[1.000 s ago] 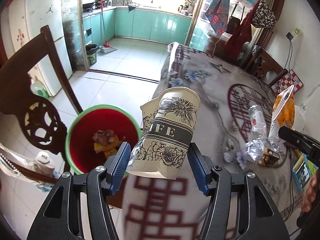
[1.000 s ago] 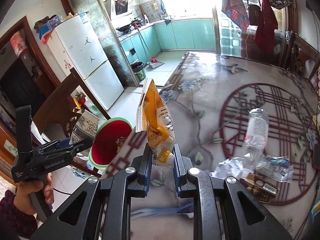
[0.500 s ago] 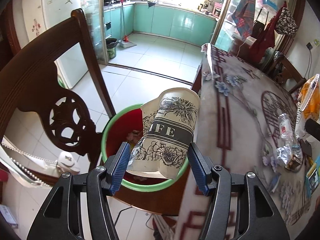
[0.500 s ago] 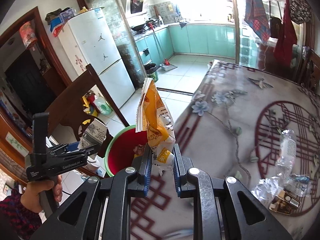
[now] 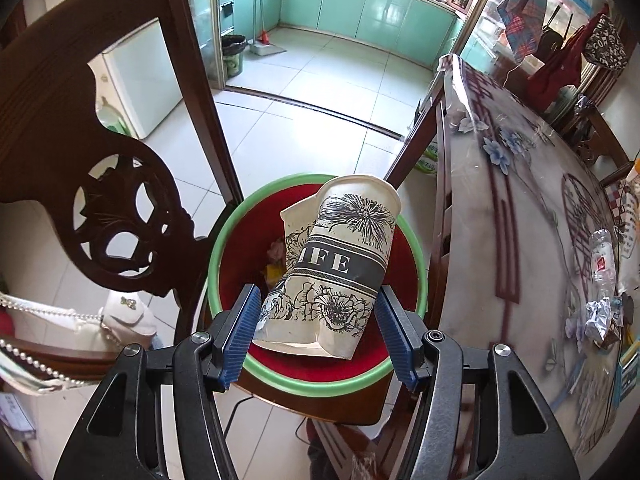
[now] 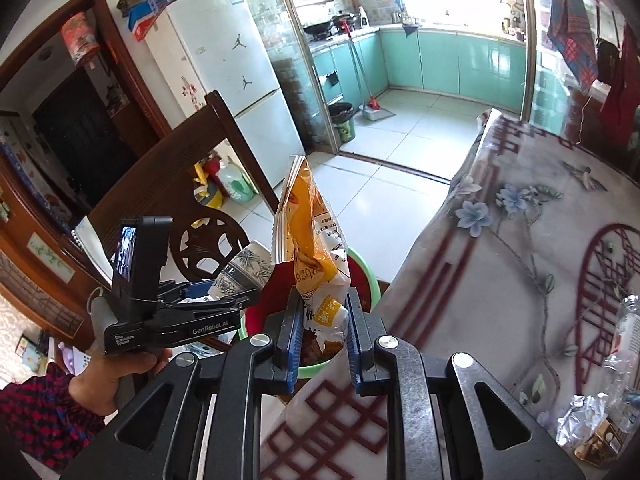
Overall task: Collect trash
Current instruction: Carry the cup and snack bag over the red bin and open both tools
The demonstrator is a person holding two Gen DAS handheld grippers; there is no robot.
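Observation:
My left gripper (image 5: pixel 318 336) is shut on a crumpled paper cup (image 5: pixel 334 266) with black flowers and the letters "IFE". It holds the cup right above the red trash bin with a green rim (image 5: pixel 228 236). My right gripper (image 6: pixel 322 338) is shut on an orange and white snack bag (image 6: pixel 310 244), held upright at the table edge, with the bin (image 6: pixel 366 268) just behind it. The left gripper and cup (image 6: pixel 240 270) also show in the right wrist view, left of the bag.
A dark carved wooden chair (image 5: pixel 92 152) stands close left of the bin. The table with a floral cloth (image 5: pixel 520 240) is on the right; a crushed plastic bottle (image 5: pixel 604 264) and crumpled wrappers (image 5: pixel 600 316) lie on it. Some trash lies inside the bin.
My left gripper carried the cup left, from over the table edge to above the bin. My right gripper moved left toward the table edge with the bag.

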